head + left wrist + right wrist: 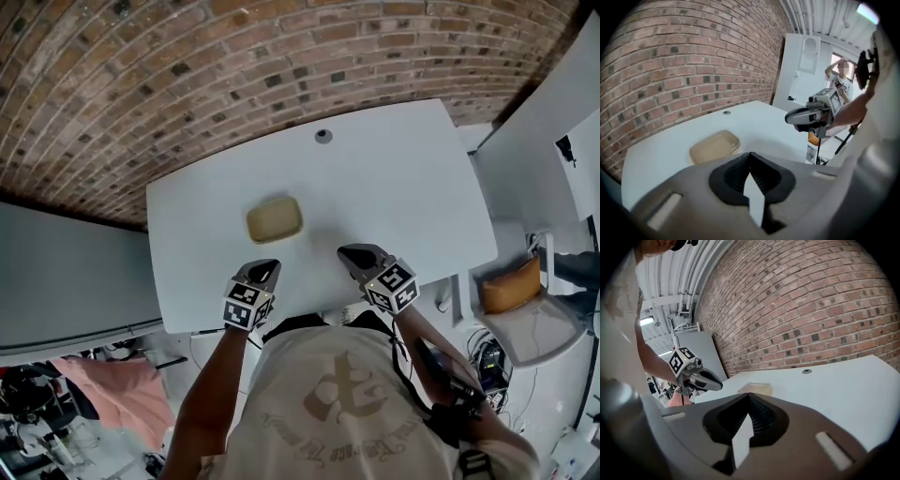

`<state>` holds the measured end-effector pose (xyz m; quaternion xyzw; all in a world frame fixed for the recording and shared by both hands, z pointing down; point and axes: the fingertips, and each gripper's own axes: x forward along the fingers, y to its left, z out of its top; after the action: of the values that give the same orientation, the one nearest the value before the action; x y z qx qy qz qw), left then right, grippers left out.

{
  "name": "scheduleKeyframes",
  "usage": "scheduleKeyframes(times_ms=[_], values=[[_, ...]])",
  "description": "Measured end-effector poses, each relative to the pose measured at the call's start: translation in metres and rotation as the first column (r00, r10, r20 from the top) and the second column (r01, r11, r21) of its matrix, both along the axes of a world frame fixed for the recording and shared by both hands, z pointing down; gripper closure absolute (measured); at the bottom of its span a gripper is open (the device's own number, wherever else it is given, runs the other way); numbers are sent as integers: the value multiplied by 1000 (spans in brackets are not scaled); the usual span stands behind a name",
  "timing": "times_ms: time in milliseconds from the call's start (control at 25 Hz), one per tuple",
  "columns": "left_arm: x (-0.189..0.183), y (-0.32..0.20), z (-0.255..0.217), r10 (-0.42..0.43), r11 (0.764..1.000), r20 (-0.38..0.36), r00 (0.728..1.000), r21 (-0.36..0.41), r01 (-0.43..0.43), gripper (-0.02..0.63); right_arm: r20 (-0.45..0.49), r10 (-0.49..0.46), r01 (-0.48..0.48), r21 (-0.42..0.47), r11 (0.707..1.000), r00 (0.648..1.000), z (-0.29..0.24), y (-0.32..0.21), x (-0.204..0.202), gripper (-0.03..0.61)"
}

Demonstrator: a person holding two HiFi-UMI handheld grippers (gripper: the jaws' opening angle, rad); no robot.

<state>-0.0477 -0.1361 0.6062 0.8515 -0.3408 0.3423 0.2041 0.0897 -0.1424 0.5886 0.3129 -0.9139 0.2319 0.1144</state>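
While looking steeply down, first taking in the broad white table [403,187]. Resting flat on it, a little left of centre, the shallow tan tub [274,219]. Hovering over the near edge, just short of that tub, the left gripper [262,271], pinched fully closed, holding nothing. Level with it and off to the right, apart from the tub, the right gripper [357,253], closed tight too, equally empty. Smallest of all, near the far edge, a round grommet [323,136].
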Motion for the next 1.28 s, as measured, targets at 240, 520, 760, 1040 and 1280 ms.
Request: scheduleKeyframes(times_ms=[240, 520, 760, 1040, 1280], values=[[-8, -35, 25, 151, 989, 143, 978, -26, -149, 589, -3, 26, -26, -18, 999, 1000, 3, -16, -6, 571], [-11, -49, 59, 333, 943, 262, 906, -111, -315, 515, -2, 56, -56, -59, 997, 998, 14, -23, -12, 571], [-9, -59, 79, 477, 879, 355, 804, -168, -447, 499, -3, 89, -89, -87, 992, 996, 24, -29, -9, 571], [-7, -63, 87, 542, 839, 402, 738, -207, -504, 529, -3, 114, -114, -107, 988, 993, 30, -31, -5, 571], [-9, -60, 97, 579, 814, 431, 692, -259, -520, 532, 1, 120, -119, -117, 986, 993, 32, -31, -2, 571]])
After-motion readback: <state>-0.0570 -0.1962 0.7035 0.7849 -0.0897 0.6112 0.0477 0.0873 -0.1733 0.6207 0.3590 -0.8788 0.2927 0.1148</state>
